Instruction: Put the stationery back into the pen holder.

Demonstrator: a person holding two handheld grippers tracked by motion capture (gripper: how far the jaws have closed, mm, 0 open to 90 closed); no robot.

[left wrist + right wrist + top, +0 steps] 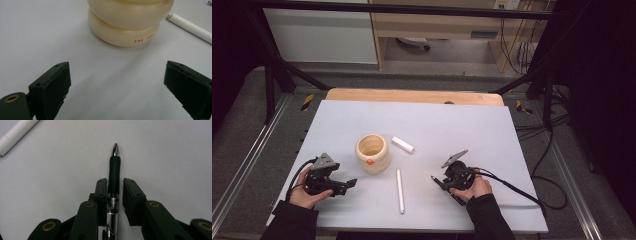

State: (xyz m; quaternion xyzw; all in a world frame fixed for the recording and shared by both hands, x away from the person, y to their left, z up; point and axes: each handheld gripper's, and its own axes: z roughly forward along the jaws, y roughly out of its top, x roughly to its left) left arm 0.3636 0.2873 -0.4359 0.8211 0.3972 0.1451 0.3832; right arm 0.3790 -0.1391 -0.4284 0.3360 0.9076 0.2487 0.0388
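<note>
A black pen [114,170] with a silver tip lies on the pale table between the jaws of my right gripper [115,182]. One pad touches its grip and a thin gap shows at the other pad. In the high view that gripper [437,181] sits low at the right, in the person's hand, pointing left. At the left, my left gripper [348,184] rests wide open, with nothing between its jaws [117,75]. It faces a cream ribbed pot [130,22] standing upright a short way ahead of it [372,154].
A long white pen [400,191] lies between the two grippers, lengthwise toward the person; it shows beside the pot [190,25] and at a corner [17,135]. A short white cylinder [402,144] lies right of the pot. The grey table top [452,120] ends near the forearms.
</note>
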